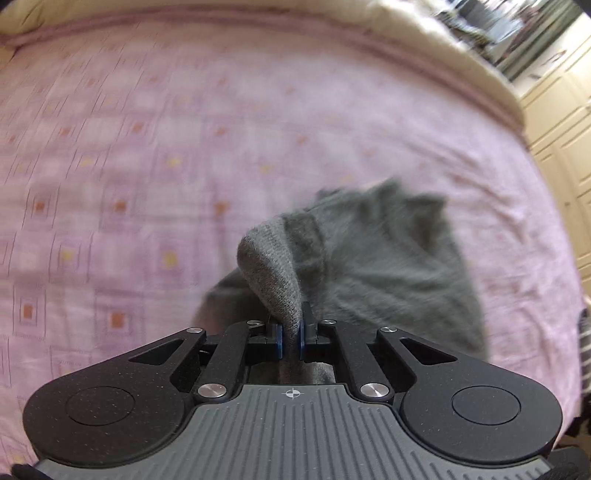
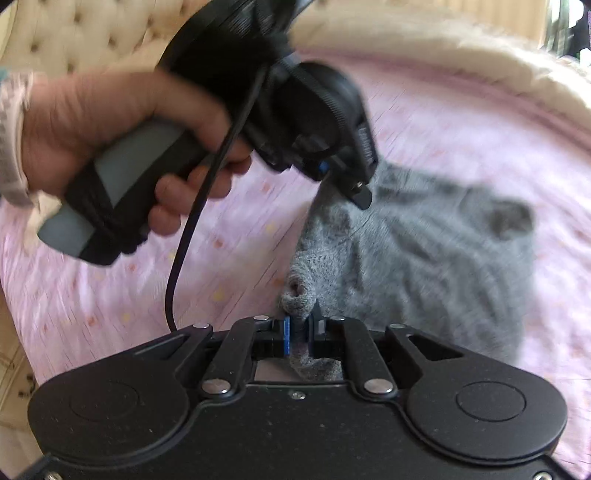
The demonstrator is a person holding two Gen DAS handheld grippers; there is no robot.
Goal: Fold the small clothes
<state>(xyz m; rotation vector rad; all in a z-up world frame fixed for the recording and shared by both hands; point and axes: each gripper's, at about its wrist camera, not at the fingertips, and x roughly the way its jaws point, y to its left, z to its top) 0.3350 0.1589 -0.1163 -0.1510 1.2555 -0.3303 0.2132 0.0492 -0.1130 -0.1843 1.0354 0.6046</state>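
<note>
Grey knitwear (image 1: 388,258) lies rumpled on the bed's pink patterned bedspread (image 1: 147,129), and both claws have hold of it. The left claw (image 1: 291,338) is pinched tight on a raised fold of the garment's edge, the cloth peaking up from between its blue pads (image 1: 279,339). The right claw (image 2: 299,336) is likewise clamped on a bunched bit of the same grey garment (image 2: 424,258), with knit poking out behind its fingers. From the right wrist view, a person's hand (image 2: 110,125) grips the handle of the left tool, which hangs over the garment's far edge, a black cable (image 2: 192,229) trailing down from it. Cream tufted headboard (image 2: 92,33) rises behind. Much of the scene is blurred.
</note>
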